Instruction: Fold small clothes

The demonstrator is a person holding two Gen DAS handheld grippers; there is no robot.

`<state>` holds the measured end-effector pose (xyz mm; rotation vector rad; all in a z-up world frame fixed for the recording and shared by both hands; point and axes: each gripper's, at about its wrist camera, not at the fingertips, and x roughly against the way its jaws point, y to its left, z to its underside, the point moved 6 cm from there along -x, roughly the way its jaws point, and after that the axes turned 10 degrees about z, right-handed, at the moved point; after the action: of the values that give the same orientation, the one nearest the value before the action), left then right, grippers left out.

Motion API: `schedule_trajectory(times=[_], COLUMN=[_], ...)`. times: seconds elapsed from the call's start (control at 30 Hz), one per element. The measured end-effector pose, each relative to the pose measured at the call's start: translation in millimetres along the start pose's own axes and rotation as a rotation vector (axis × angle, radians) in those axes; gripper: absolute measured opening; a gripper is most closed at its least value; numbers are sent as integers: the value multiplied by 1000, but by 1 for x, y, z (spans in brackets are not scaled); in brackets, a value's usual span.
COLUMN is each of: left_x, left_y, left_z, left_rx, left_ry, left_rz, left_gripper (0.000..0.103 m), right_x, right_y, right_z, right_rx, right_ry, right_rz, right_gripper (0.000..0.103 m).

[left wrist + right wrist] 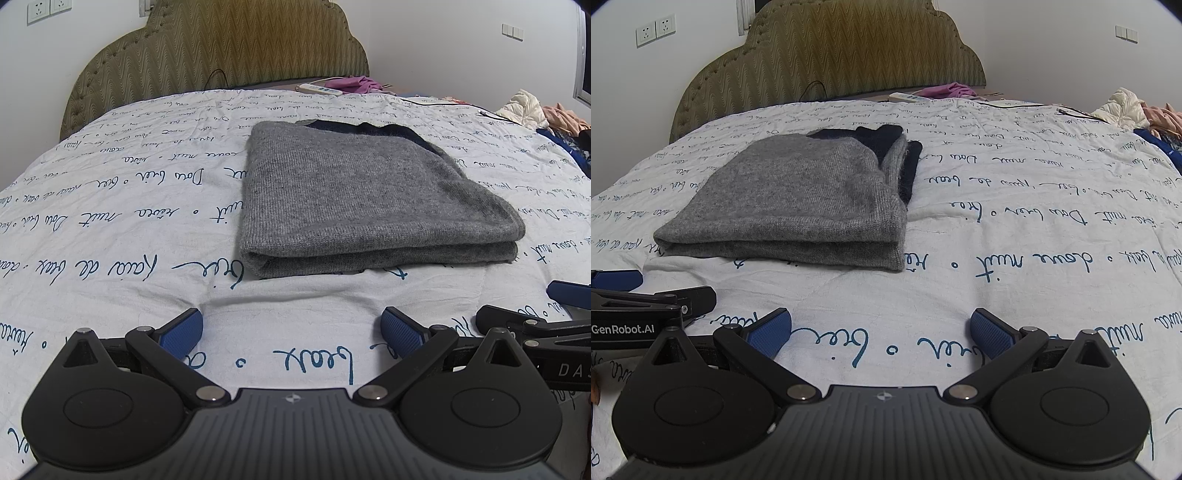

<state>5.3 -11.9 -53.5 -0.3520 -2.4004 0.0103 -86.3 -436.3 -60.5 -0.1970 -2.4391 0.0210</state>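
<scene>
A grey knit sweater (362, 195) with dark navy trim lies folded into a neat rectangle on the bed; it also shows in the right wrist view (798, 206), where the navy cuffs stick out at its far right. My left gripper (291, 332) is open and empty, low over the sheet just in front of the sweater. My right gripper (881, 334) is open and empty too, in front and to the right of the sweater. Each gripper shows at the edge of the other's view: the right one (535, 314) and the left one (646, 295).
The bed has a white sheet (110, 221) printed with blue handwriting and an olive padded headboard (221, 48). A pile of clothes (535, 110) lies at the far right. A white remote (319, 89) and a purple garment (358, 84) lie by the headboard.
</scene>
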Motion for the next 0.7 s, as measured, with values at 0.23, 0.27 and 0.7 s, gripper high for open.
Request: schedule_trajectory(times=[0.23,0.27,0.7], left_x=[0,0,0], left_y=[0,0,0], left_z=[0,0,0], left_rx=[0,0,0], left_ry=[0,0,0], left_rz=[0,0,0], left_gripper=[103,103,103], right_x=[2,2,7], right_y=[-1,0,-3], right_z=[2,2,7], right_rx=[0,0,-2], right_ry=[0,-1,-2], right_rz=[0,0,1], right_gripper=[103,103,103])
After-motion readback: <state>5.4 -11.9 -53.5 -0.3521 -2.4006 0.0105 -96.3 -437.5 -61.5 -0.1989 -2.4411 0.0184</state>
